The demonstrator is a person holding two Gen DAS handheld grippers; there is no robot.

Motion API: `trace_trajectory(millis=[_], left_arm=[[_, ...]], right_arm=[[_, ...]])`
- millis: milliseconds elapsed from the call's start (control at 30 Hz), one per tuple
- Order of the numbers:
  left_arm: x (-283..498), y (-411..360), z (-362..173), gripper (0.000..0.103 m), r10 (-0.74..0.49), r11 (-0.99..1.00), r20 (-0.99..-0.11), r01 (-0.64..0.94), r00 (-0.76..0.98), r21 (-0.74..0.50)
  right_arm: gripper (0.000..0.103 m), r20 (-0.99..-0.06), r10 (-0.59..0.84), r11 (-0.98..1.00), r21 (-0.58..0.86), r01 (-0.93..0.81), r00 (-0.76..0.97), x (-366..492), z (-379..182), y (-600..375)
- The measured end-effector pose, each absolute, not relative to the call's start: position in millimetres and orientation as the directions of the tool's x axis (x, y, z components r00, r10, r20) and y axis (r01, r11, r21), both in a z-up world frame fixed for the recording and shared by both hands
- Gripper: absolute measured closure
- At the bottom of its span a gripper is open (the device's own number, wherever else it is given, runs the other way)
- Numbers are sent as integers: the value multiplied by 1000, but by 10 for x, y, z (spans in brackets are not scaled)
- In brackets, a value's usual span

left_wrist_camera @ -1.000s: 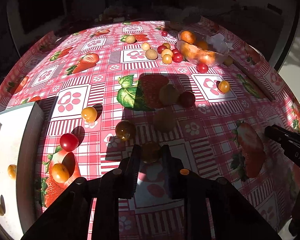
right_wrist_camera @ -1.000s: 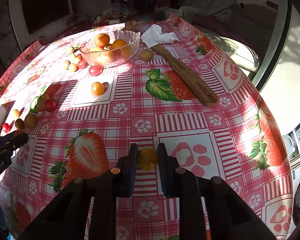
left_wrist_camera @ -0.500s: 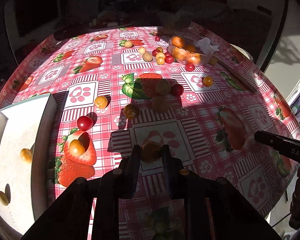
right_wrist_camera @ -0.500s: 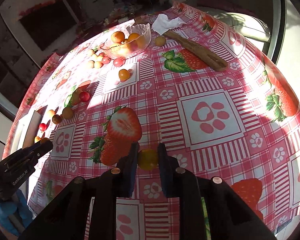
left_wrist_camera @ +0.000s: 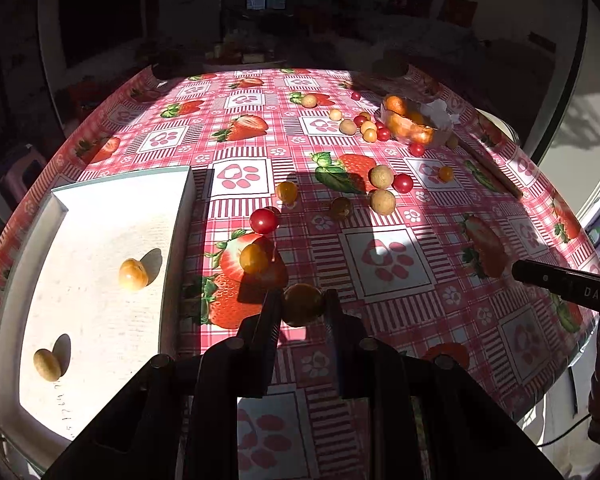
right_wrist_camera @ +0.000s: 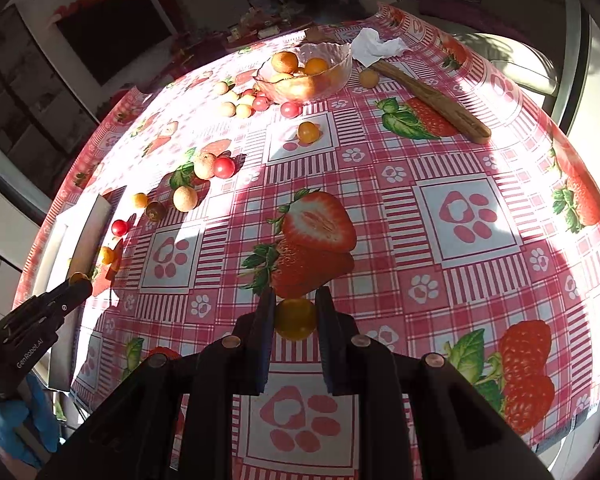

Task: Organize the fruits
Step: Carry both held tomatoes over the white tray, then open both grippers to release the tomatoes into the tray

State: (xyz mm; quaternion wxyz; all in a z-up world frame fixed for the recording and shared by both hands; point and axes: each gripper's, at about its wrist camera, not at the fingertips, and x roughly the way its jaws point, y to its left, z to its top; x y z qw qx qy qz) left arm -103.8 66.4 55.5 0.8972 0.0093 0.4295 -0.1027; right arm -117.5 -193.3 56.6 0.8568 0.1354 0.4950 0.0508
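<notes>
Fruits fill both grippers: the left gripper (left_wrist_camera: 303,305) clamps a dull yellow fruit (left_wrist_camera: 302,303) above the tablecloth (left_wrist_camera: 396,256) just right of the white tray (left_wrist_camera: 100,216), and the right gripper (right_wrist_camera: 296,316) clamps a yellow tomato (right_wrist_camera: 296,319). Farther off, loose fruit lies scattered before the glass bowl (right_wrist_camera: 332,76).

Tablecloth (right_wrist_camera: 440,152) is pink-red and white checks with big red strawberries, green leaves and paw prints. The tray (left_wrist_camera: 100,216) is plain white. Loose fruits are cherry red (left_wrist_camera: 264,221), orange-yellow (left_wrist_camera: 254,258) and tan (left_wrist_camera: 383,201). Both grippers are black, left (left_wrist_camera: 302,306) and right (right_wrist_camera: 296,314).
</notes>
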Motion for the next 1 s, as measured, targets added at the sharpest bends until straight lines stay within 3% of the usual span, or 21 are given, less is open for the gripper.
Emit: trace_trajectory(millis=[567, 1000], left_arm=[[-1356, 1796, 634, 80, -72, 997, -737, 33, 672, -68], [-1563, 2530, 458, 80, 62, 993, -762, -118, 645, -19]], right_arm=[[81, -821, 341, 940, 291, -178, 458, -1035, 813, -552], [81, -829, 429, 883, 301, -361, 359, -939, 791, 664]])
